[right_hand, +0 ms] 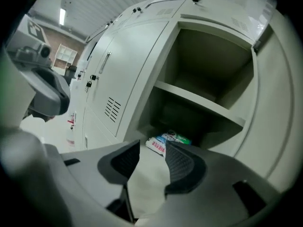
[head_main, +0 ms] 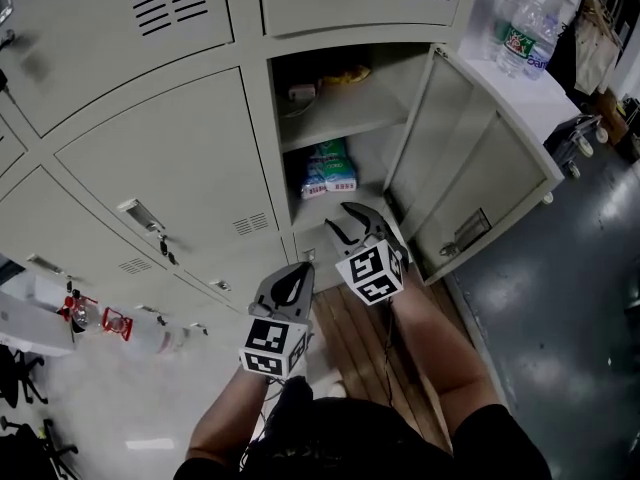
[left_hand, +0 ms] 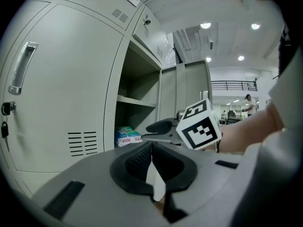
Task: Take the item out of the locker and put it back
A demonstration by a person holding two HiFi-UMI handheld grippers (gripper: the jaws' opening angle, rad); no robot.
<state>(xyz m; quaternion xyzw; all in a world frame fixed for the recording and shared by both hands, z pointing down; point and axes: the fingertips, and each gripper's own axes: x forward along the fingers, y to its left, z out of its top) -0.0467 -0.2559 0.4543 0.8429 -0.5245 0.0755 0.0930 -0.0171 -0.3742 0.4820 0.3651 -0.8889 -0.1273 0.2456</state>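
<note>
Head view: the locker [head_main: 283,148] stands open at upper centre, its door [head_main: 470,158] swung right to free the opening. The pack [head_main: 328,168] lies on the lower shelf. Just below it the right gripper [head_main: 340,216] points in with jaws apart, probably readied to take the pack. The left gripper [head_main: 292,273] hangs lower left, off the opening, seemingly idle.

Left gripper view: its jaws meet at bottom centre, holding nothing; the pack [left_hand: 127,136] shows left of centre.

Right gripper view: the jaws stand fairly wide with nothing between them, and the pack [right_hand: 165,142] sits framed just above the gap, well lined up.
</note>
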